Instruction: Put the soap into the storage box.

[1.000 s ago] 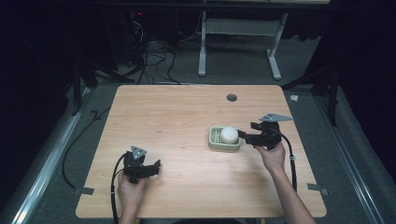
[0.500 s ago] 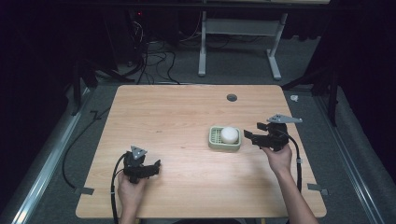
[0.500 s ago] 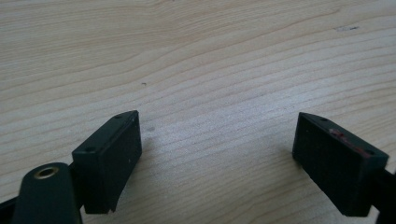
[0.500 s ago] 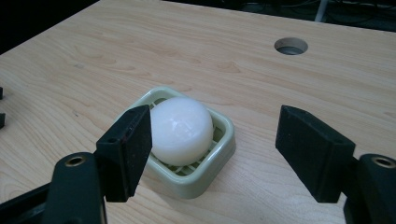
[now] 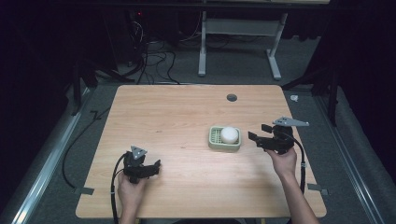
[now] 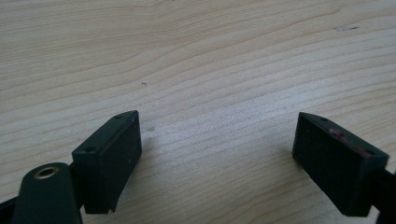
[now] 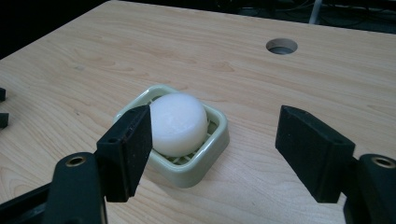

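Right gripper (image 5: 257, 135) is sitting just beside the green soap dish (image 5: 224, 139) in the high view, jaws parted and empty, pointing at the dish from its right. One white soap bar (image 5: 229, 134) is lying in that dish, right of centre on the counter (image 5: 177, 116). Left gripper (image 5: 152, 167) is resting low near the front-left of the counter, well apart from the dish. One cable hole (image 5: 231, 97) is showing toward the far edge.

Left gripper view: left gripper (image 6: 217, 158) is hanging released over bare counter (image 6: 196, 56), jaws wide, nothing between them.

Right gripper view: right gripper (image 7: 212, 135) is standing unclenched and holding nothing; soap bar (image 7: 179, 122) and soap dish (image 7: 196, 168) are lying just ahead, a bit left of the gap, with the left jaw overlapping the bar in the picture. Contact there is unclear.

Judging the step as lining up on the soap: centring the gap on the bar, coming in level above the dish rim, and closing gently on the rounded sides should be helping, since a smooth bar is likely slipping under a hard pinch.

Count: two grippers, one dish, one bar, one hole.
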{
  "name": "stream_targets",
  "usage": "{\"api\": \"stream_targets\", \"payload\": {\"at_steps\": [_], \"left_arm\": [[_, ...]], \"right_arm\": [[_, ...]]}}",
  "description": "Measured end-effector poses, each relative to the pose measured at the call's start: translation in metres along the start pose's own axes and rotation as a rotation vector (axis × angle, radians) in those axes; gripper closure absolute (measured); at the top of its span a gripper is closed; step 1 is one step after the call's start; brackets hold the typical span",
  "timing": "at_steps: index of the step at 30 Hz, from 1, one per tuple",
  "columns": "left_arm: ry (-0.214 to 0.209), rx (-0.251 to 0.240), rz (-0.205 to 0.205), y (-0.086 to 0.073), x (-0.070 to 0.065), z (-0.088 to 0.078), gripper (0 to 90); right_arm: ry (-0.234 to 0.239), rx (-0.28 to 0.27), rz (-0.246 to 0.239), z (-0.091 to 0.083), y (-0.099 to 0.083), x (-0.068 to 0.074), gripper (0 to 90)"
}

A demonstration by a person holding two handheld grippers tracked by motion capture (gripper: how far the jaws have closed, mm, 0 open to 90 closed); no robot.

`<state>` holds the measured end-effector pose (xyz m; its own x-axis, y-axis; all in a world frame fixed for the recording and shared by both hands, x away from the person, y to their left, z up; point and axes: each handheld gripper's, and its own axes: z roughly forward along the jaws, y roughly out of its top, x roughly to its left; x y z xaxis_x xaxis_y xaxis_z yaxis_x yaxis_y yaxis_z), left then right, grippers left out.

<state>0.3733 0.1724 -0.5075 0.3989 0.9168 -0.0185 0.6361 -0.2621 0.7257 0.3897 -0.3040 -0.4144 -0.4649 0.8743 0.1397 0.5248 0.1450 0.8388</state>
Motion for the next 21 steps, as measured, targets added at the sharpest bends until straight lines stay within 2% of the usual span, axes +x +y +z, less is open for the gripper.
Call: {"api": "stream_targets", "payload": {"at_steps": [7, 21], "left_arm": [[0.001, 0.000, 0.001, 0.000, 0.000, 0.000, 16.2], [0.002, 0.000, 0.000, 0.000, 0.000, 0.000, 16.2]], "right_arm": [[-0.012, -0.015, 0.014, -0.008, -0.004, -0.001, 28.5], [-0.031, -0.033, 0.012, -0.019, -0.010, 0.000, 30.3]]}}
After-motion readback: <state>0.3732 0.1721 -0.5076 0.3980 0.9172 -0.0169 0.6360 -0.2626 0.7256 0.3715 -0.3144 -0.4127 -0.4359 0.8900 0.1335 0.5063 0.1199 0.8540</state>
